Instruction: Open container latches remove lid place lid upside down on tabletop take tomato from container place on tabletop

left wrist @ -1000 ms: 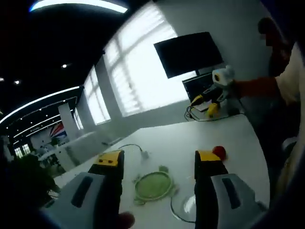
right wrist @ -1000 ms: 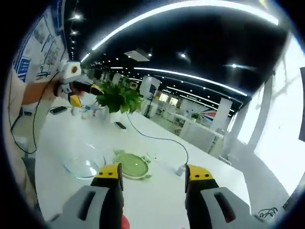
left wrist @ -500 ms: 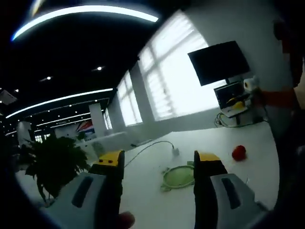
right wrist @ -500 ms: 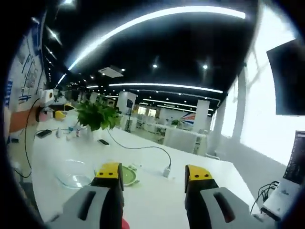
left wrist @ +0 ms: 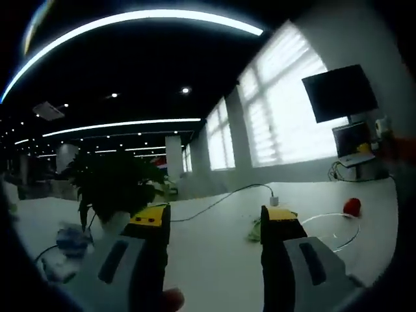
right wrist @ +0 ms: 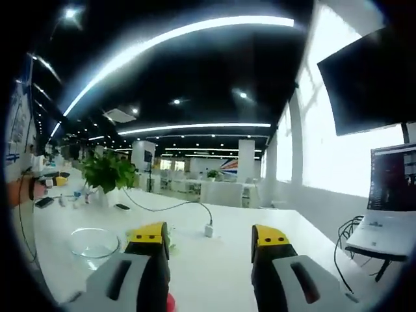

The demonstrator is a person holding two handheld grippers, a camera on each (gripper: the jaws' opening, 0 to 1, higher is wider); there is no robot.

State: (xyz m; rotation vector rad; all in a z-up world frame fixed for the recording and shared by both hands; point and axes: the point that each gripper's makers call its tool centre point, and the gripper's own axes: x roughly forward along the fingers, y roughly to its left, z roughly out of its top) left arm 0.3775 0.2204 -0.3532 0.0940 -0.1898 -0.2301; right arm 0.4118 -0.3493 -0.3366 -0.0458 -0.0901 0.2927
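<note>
My views have swung away from the worktop (left wrist: 214, 253): both tongs, left tongs (left wrist: 211, 224) and right tongs (right wrist: 209, 240), gape empty; tomato (left wrist: 351, 207) lies far right of the left tongs, beside the container (left wrist: 331, 229).

The clear glass container (right wrist: 93, 243) is sitting upright and open on the white tabletop (right wrist: 214, 260), its lid off and its bowl looking empty. In the left gripper view its rim (left wrist: 330, 227) is showing as a thin clear ring toward the table's right side. The green lid (left wrist: 254, 229) is lying on the tabletop just beside the container — mostly hidden behind a jaw in both views. The small red tomato (left wrist: 351, 207) is resting on the tabletop near the container's far rim.
</note>
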